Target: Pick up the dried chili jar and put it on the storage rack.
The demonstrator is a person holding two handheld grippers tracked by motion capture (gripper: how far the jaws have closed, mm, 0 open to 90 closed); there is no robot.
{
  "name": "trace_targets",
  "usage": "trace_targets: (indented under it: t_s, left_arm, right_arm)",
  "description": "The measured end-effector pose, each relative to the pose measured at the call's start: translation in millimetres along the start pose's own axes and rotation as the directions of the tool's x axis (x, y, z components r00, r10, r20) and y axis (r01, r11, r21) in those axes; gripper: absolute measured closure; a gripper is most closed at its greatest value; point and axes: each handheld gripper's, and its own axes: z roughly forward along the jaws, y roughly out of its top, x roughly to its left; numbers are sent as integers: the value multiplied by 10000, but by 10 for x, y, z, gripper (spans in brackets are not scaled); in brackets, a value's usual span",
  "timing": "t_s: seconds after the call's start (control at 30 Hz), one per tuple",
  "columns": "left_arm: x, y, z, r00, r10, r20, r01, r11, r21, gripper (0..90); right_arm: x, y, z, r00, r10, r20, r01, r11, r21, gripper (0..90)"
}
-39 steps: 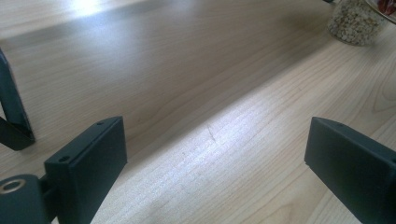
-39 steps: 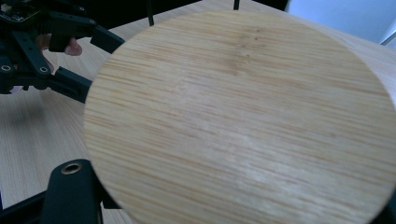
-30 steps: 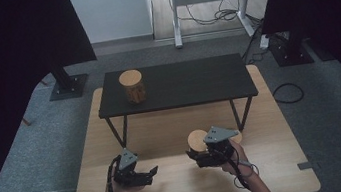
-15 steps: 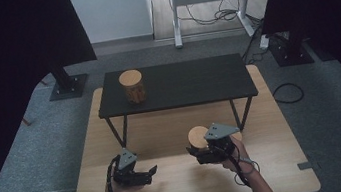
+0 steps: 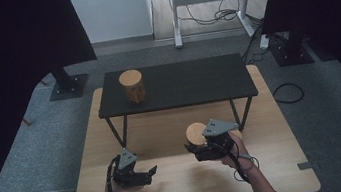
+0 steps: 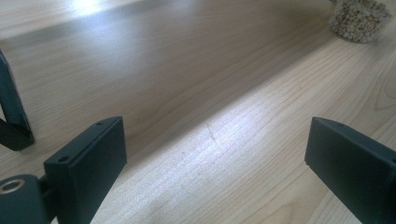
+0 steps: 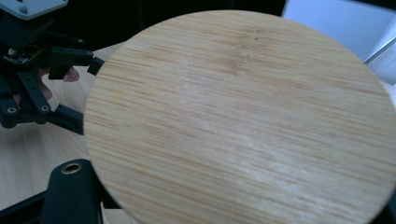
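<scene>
A jar with a round wooden lid [image 5: 195,134] is over the light wooden table [image 5: 181,185], with my right gripper [image 5: 195,148] shut on it from the right. In the right gripper view the lid [image 7: 243,121] hides the pads, and one black finger [image 7: 70,191] shows at the bottom left. The jar's lower body, with pale beige contents [image 6: 359,16], is by the tabletop in the left gripper view. My left gripper [image 5: 151,172] stands open and empty [image 6: 215,154] low over the table, pointing right toward the jar. A second wooden-lidded jar [image 5: 132,86] stands on the small black table [image 5: 192,85].
The small black table stands on the far half of the wooden table, its thin legs [image 5: 113,132] reaching down to it; one leg [image 6: 14,116] is close to my left gripper. Grey carpet [image 5: 41,159] surrounds the table, with dark stands and cables behind.
My right gripper has shifted slightly toward the black table with the jar still in it. The left gripper has stayed where it was.
</scene>
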Motion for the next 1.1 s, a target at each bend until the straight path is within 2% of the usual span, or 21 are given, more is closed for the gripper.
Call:
trace_targets:
  t_s: [0.27,0.53,1.1]
  left_arm:
    - [-1,3,6,9999,106,99,-106,9999,58,51]
    - [-24,4,3,9999,125,-5,-125,9999,53,51]
    - [-28,3,-12,9999,113,-78,-113,9999,15,52]
  right_arm:
    - [-28,49,-19,10000,-18,43,18,10000,45,248]
    - [-82,98,-15,9998,49,194,-53,9999,157,249]
    - [-94,287,-32,9996,-145,243,149,9998,-162,248]
